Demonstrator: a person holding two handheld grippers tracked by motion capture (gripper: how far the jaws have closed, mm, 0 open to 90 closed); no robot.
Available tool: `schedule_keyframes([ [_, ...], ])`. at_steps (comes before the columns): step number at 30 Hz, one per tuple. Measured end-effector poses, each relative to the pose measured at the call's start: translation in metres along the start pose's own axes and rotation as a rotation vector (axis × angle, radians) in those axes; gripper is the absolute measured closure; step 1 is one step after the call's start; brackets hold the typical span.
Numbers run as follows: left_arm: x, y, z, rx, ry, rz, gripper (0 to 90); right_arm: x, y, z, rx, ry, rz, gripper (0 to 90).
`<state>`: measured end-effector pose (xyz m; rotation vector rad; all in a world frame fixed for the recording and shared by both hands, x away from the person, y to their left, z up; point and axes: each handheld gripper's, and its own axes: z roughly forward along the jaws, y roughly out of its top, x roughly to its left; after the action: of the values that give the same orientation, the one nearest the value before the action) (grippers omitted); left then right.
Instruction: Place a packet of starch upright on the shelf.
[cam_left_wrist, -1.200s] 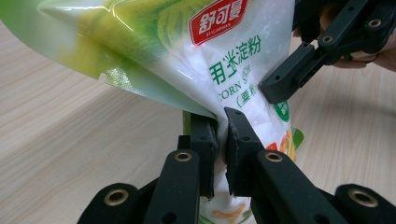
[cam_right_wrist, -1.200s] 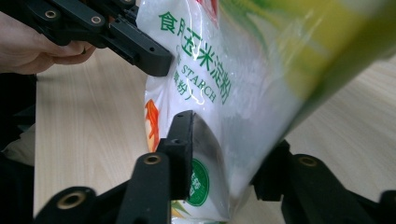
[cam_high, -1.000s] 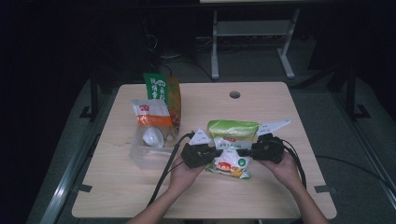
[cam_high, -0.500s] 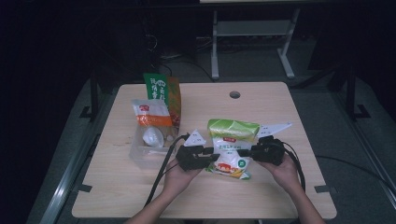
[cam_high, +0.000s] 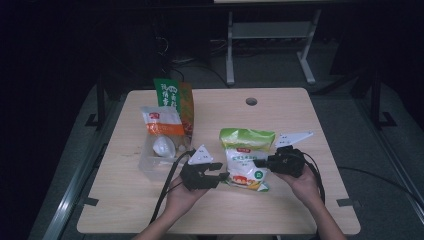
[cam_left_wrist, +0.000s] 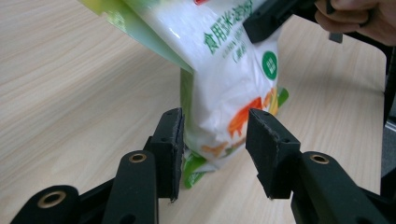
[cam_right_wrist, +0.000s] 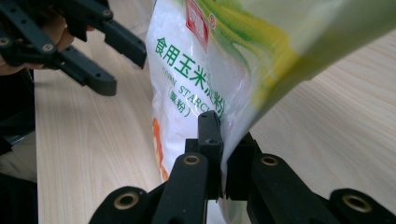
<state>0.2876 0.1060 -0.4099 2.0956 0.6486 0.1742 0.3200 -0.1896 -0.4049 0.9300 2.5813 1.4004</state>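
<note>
On the wooden table (cam_high: 300, 205), a clear plastic box (cam_high: 150, 167) lies to the left of the left gripper (cam_high: 220, 176), with an orange-and-white packet (cam_high: 161, 122) and a green-and-orange bag (cam_high: 172, 95) standing just behind it; nothing lies between the two grippers except the starch bag (cam_high: 245, 167). This white and green bag rests near the front middle of the table, its long axis running away from the person, green top farthest. The right gripper (cam_high: 259, 162) is clamped on the bag's edge. The left gripper's jaws have just been opening and stand apart around the bag's lower corner, pads not pressing.
</note>
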Motion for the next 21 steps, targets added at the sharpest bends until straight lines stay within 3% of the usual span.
schedule_keyframes([
  [6,-0.006,-0.005,-0.008,0.004,-0.005,0.019,53.9,0.004,0.006,-0.001,0.003,-0.003,-0.007,87.4],
  [12,-0.009,-0.012,-0.017,0.004,-0.011,0.018,52.8,0.01,0.016,0.0,0.007,-0.007,-0.036,87.6],
  [21,-0.012,-0.022,-0.028,-0.011,-0.013,0.022,49.9,0.014,0.03,-0.001,0.001,-0.012,-0.041,87.8],
])
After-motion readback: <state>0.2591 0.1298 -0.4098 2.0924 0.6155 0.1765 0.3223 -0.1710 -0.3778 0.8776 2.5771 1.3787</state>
